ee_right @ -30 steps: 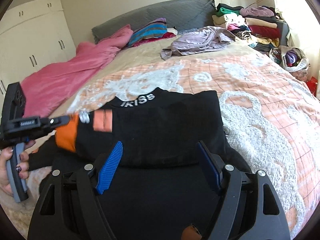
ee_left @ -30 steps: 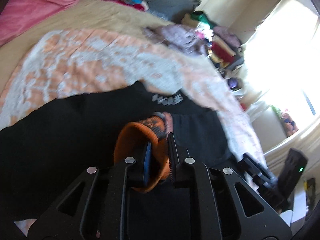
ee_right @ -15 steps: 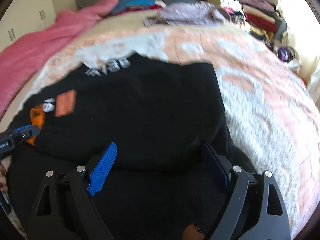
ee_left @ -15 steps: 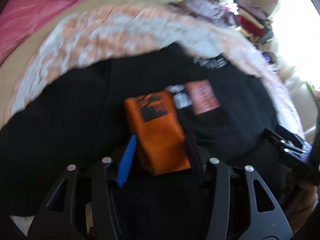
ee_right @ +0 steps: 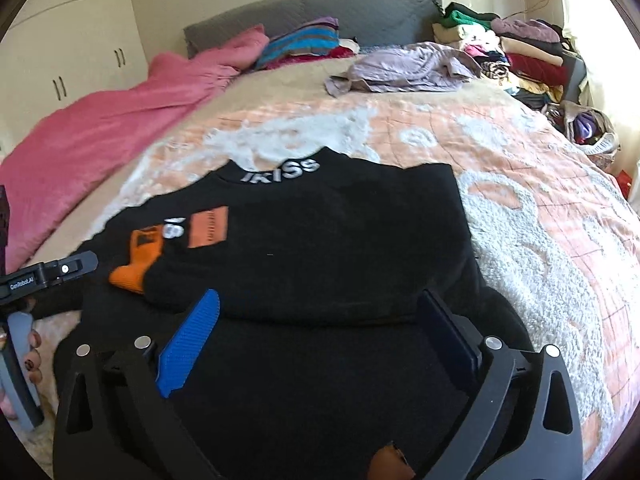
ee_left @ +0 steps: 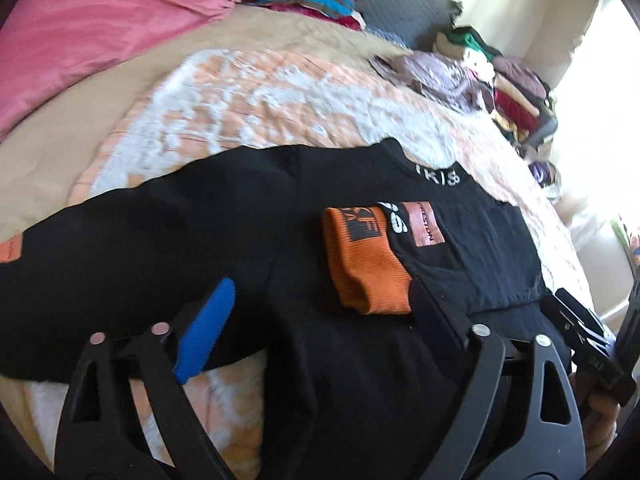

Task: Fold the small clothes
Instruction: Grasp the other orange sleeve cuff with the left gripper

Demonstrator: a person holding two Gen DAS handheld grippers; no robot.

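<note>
A black sweatshirt [ee_right: 320, 240] with a white-lettered collar [ee_right: 280, 170] lies flat on the peach and white bedspread [ee_right: 520, 184]. Its sleeve is folded across the chest, and the orange cuff [ee_left: 366, 264] rests beside an orange patch [ee_left: 424, 224]. My left gripper [ee_left: 320, 312] hovers just short of the cuff. Its jaws are opening, and only flat black fabric lies below them. The cuff's near end lies close to the dark right finger [ee_left: 432, 320]. My right gripper [ee_right: 316, 332] hangs over the sweatshirt's folded lower edge, its jaws opening and its pads clear of the cloth.
A pink blanket [ee_right: 112, 128] covers the bed's left side. A lilac garment [ee_right: 404, 68] and striped folded clothes [ee_right: 304, 42] lie near the grey headboard [ee_right: 320, 12]. A heap of clothes [ee_right: 520, 52] and a bag [ee_right: 588, 128] stand at the right. White wardrobes [ee_right: 72, 40] line the left wall.
My left gripper let go of the orange cuff, spread its jaws wide and drew back. The cuff now lies on the sweatshirt's chest. The right gripper's jaws widened slightly.
</note>
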